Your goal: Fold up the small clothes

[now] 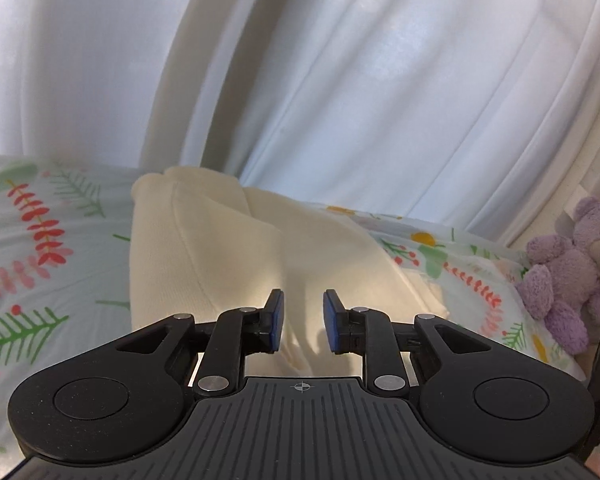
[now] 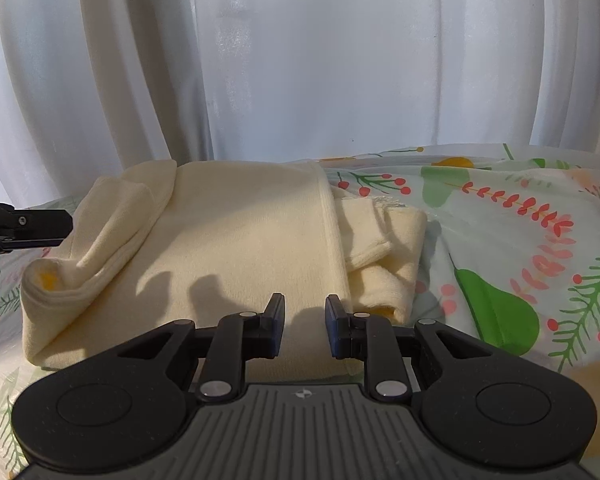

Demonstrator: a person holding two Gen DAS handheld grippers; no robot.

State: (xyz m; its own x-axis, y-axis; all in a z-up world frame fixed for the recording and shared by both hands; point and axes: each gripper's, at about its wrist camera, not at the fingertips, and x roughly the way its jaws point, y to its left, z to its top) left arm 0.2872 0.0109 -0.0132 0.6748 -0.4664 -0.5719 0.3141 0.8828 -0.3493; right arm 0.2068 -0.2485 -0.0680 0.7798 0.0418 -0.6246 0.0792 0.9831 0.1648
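Left wrist view first: the left tongs [image 1: 303,320] hover above a cream garment [image 1: 204,248] with a narrow gap between their blue pads and nothing held in it; cloth shows through the gap but sits below, untouched. The garment lies on a bed sheet [image 1: 32,232] printed with red and green leaves, in front of a pale curtain [image 1: 380,92]. Far right, a purple teddy bear [image 1: 572,268] sits at the bed's edge, well apart from the garment.

Right wrist view, left to right: the tip of the left tongs [image 2: 40,224] pokes in at the left edge beside the garment's rolled, bunched end [image 2: 56,280]. The garment's main panel [image 2: 236,248] lies mostly flat and doubled over. On its right side, a looser layer [image 2: 384,248] sticks out from under the folded edge, rumpled. Beyond that, bare sheet [image 2: 500,240] with a green pear print. The right tongs [image 2: 305,326] hang just over the garment's near edge, gap narrow, empty.

My reading: one fold is down and both tongs are free, between grips. The next move seems to call for tidying the bunched left end and the loose right layer, then pinching an edge for another fold. The soft knit will likely sag and slip unless gripped through all layers.
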